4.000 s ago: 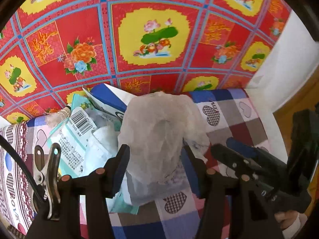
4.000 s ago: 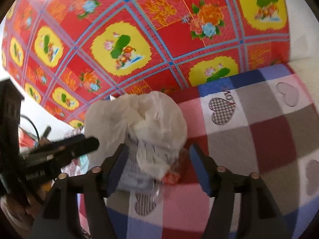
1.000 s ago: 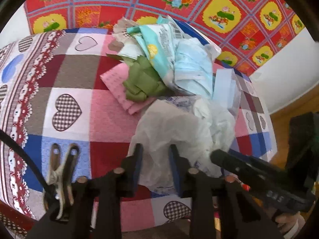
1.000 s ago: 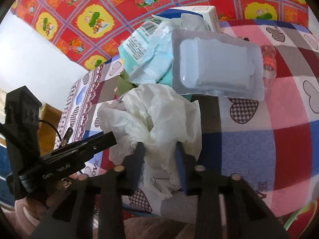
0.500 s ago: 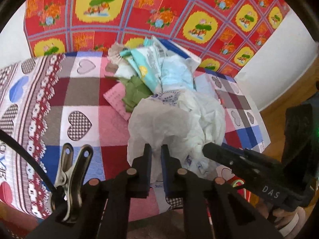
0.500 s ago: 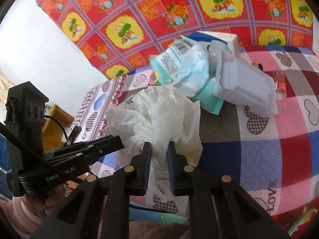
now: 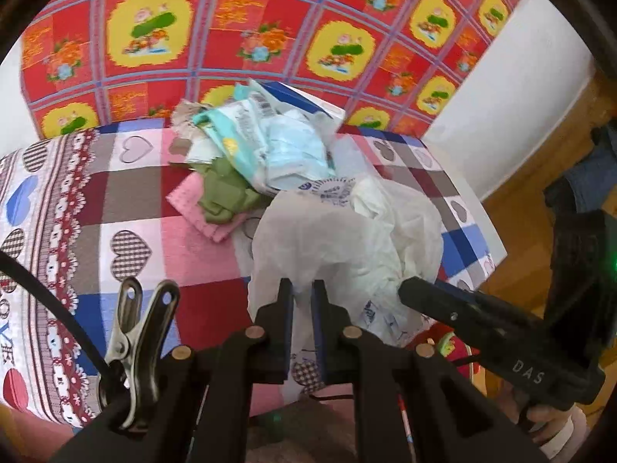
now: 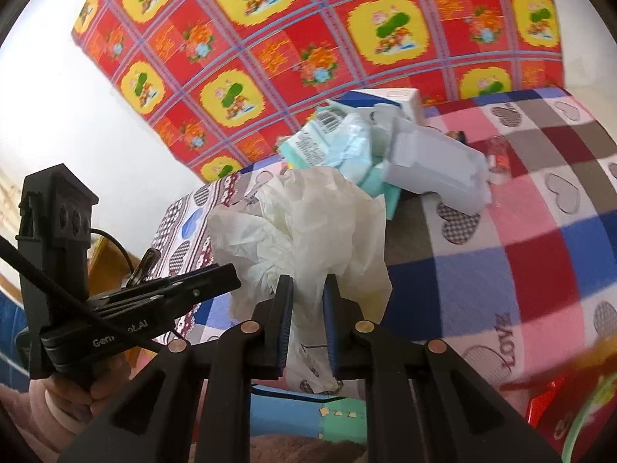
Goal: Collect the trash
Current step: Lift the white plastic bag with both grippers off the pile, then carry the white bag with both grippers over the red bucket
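A crumpled white plastic bag [image 7: 347, 239] hangs above the near edge of the checkered cloth, held from both sides. My left gripper [image 7: 302, 289] is shut on its lower edge, and my right gripper [image 8: 308, 285] is shut on the same white plastic bag [image 8: 304, 227]. The right gripper [image 7: 408, 289] shows at the right of the left wrist view. Behind the bag lies a trash pile: teal and white wrappers [image 7: 250, 139], a green crumpled piece [image 7: 223, 193], a pink sheet [image 7: 189, 200], a clear plastic tray [image 8: 435, 166] and a white and blue box [image 8: 389, 98].
The checkered heart tablecloth [image 7: 131, 200] covers the table, with a red and yellow floral cloth [image 7: 231, 31] on the wall behind. A white wall [image 7: 513, 88] and wooden floor [image 7: 520, 223] lie to the right. Red and green items [image 8: 559, 401] sit low at right. A hand [image 8: 65, 393] holds the left gripper.
Both grippers closed fully on the white bag and drew it back and up from the pile toward the table's near edge. The pile stayed on the table.
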